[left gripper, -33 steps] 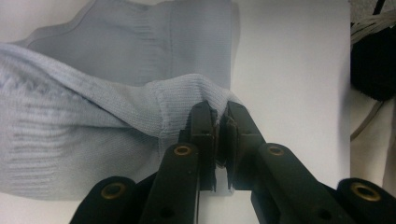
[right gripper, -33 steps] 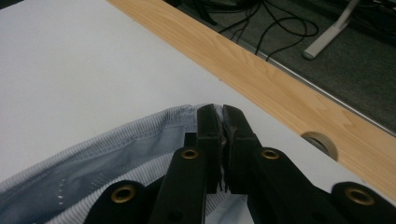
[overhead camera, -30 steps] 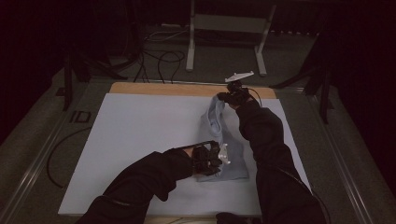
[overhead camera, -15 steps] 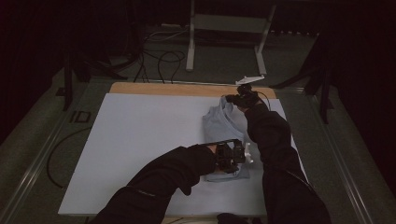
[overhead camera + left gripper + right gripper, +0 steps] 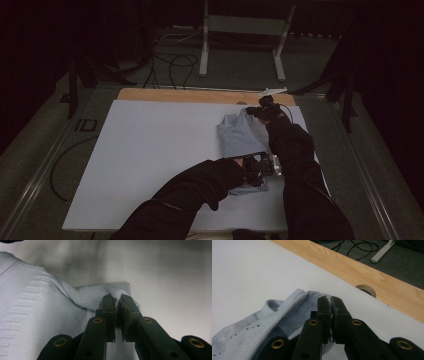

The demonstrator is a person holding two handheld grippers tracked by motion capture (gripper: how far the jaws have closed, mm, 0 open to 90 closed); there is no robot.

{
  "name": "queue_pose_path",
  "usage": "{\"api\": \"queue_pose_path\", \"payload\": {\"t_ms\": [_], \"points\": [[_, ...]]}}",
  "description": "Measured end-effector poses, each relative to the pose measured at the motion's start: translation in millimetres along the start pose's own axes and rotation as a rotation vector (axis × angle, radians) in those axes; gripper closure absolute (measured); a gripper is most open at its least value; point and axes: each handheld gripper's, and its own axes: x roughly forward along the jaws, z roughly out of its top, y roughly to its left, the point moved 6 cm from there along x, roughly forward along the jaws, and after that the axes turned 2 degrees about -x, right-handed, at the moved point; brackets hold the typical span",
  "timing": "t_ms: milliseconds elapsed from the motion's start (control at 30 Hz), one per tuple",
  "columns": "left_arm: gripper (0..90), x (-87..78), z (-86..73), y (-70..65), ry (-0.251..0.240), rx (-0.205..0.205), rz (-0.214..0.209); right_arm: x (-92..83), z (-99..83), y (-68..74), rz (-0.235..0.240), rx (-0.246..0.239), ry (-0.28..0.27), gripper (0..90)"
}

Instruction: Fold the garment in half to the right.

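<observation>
Cables [image 5: 170, 62] trail over the dark floor [image 5: 40, 150] at far left. On the white surface [image 5: 150, 150], the left gripper [image 5: 260, 169] pinches the pale blue garment [image 5: 240, 140] near; the right gripper [image 5: 260, 111] pinches its far edge by the wooden strip [image 5: 175, 95].

The garment [image 5: 259, 327] is pale blue knit cloth, soft and matt, with ribbed bands along its edge and small punched eyelets; in the left gripper view [image 5: 37, 315] it shows a fine woven-in stripe texture. The right gripper [image 5: 330, 305] and left gripper [image 5: 118, 302] are matt black plastic with brass-coloured rivets. The table [image 5: 150, 150] has a smooth, matt white top; its far strip [image 5: 352, 270] is light grained wood
</observation>
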Motion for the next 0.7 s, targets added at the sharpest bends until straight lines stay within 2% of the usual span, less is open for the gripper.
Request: {"api": "queue_pose_path", "payload": {"t_ms": [100,233,267,367,400,433,533,567,700], "points": [[83.5,7.4,-1.6,1.2,0.005,-0.02,-0.002,1.4,-3.7,-2.4,0.0,0.004,-0.005,86.9],[83.4,10.4,-3.8,-0.6,0.008,-0.025,-0.004,1.9,-2.6,-3.2,0.0,-0.004,-0.024,86.9],[83.4,9.6,-5.0,-1.1,-0.001,-0.027,0.002,2.7,4.7,-0.3,0.042,0.006,-0.06,86.9],[83.3,8.0,-5.9,-1.5,-0.005,-0.03,0.009,7.3,14.0,5.5,0.09,0.013,-0.083,86.9],[83.4,8.0,-5.9,-1.5,-0.005,-0.03,0.009,9.0,15.7,7.0,0.096,0.008,-0.084,86.9],[83.3,7.8,-6.9,-2.1,-0.005,-0.038,0.01,11.6,18.1,11.3,0.121,0.001,-0.086,86.9],[83.1,7.2,-8.3,-2.5,-0.006,-0.042,0.015,15.5,20.7,16.2,0.146,-0.009,-0.096,86.8],[83.1,7.1,-8.6,-2.1,-0.008,-0.047,0.019,18.0,22.2,19.7,0.172,0.008,-0.114,86.8],[83.0,7.1,-7.0,-0.6,-0.011,-0.061,0.021,22.9,22.8,22.5,0.174,-0.001,-0.115,83.7]]}}
